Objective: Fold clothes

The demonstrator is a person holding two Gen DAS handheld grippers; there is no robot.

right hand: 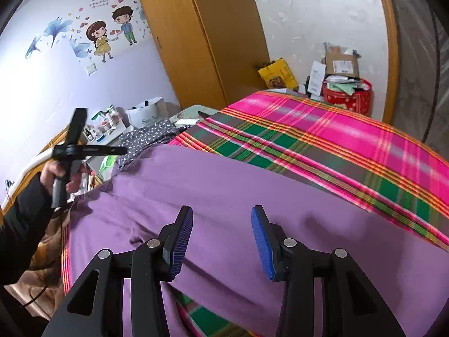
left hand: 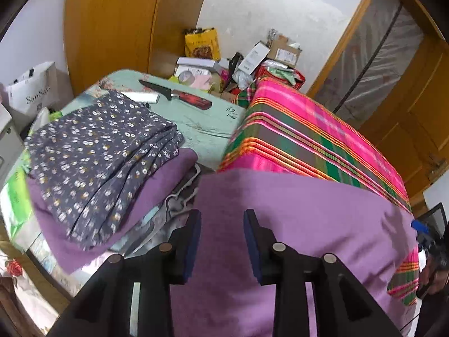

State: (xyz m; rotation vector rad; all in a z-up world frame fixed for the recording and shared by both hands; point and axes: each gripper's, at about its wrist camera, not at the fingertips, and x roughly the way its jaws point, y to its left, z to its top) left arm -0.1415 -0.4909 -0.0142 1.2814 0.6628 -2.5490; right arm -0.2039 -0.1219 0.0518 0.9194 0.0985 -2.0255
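A purple garment (left hand: 294,219) (right hand: 210,182) lies spread flat on the pink and green plaid blanket (left hand: 308,129) (right hand: 322,134). My left gripper (left hand: 222,214) hovers open over its left edge, with nothing between the pads. My right gripper (right hand: 221,210) is open above the middle of the same cloth, also with nothing between its pads. At the left stands a folded pile: a navy floral garment (left hand: 92,151) (right hand: 146,137) on top of a folded purple one (left hand: 157,185). In the right wrist view a hand (right hand: 60,174) in a dark sleeve grips the left gripper's handle.
A red-handled knife (left hand: 179,95) lies on the pale green table (left hand: 202,123) behind the pile, and metal scissors (left hand: 174,202) lie beside it. Boxes and a yellow bag (left hand: 202,43) crowd the far corner by a wooden wardrobe (left hand: 112,22). A red tin (right hand: 348,95) stands behind the blanket.
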